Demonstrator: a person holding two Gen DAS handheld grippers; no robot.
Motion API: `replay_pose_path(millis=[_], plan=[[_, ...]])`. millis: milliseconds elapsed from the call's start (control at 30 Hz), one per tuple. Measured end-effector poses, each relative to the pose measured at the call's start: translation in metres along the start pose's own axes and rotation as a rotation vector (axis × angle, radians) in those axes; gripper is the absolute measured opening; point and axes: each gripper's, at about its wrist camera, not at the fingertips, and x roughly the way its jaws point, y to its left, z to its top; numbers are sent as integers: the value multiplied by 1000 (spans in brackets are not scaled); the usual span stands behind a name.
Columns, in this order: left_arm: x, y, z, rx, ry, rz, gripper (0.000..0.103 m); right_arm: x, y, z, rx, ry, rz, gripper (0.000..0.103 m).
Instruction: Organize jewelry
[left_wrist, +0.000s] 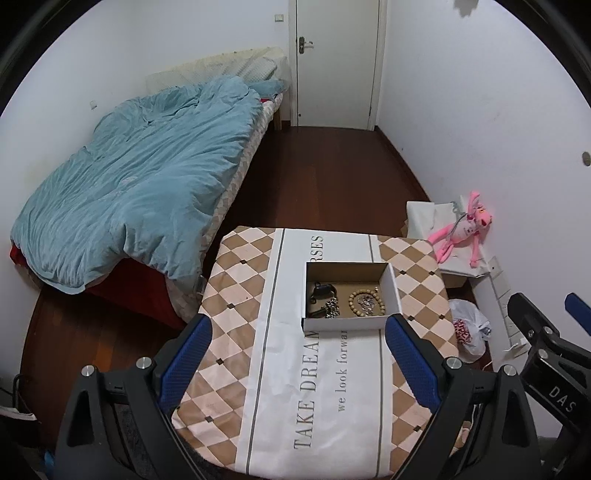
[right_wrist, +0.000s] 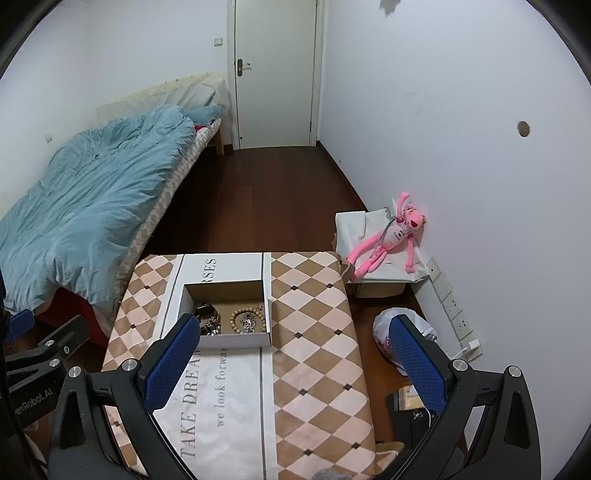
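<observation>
Over on the far left, the rumpled pale-blue duvet (left_wrist: 136, 184) sprawls across the bed, well clear of the action. Moving in, the left gripper (left_wrist: 295, 365) hangs above the near half of the checked brown-and-cream tablecloth (left_wrist: 240, 277), its blue-padded jaws spread wide with nothing between them.

Dead ahead sits the shallow open white cardboard box (left_wrist: 345, 323), and that's where the jewelry lies. On the box's left side, a tangle of dark and silvery metal pieces (left_wrist: 325, 299), what looks like a watch and chain; I can't separate them. Just right of that, a loop of tan wooden beads (left_wrist: 365, 302) with a small glittery silver piece (left_wrist: 366, 302) lying inside its ring.

The beads should be light, stiff bead by bead but floppy as a loop; pinching across one strand looks the safest hold. The metal tangle likely slides and drags its neighbours, so take a single link or strap.

Further right, the right gripper (right_wrist: 291, 365) hovers too, jaws parted and empty. Beyond the table, a pink plush toy (left_wrist: 461, 236) slumps against the wall.
</observation>
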Motion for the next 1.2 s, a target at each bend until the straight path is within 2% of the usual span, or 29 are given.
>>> replay_pose_path(millis=[167, 467, 767, 1200], plan=[[30, -1, 10, -4, 45, -14, 95, 45, 14, 10, -36, 60, -3, 103], [69, 0, 14, 5, 98, 24, 95, 100, 20, 10, -41, 147, -6, 103], [85, -2, 8, 15, 126, 23, 95, 120, 21, 0, -44, 191, -5, 103], [87, -3, 6, 17, 124, 22, 95, 123, 20, -4, -41, 203, 7, 103]])
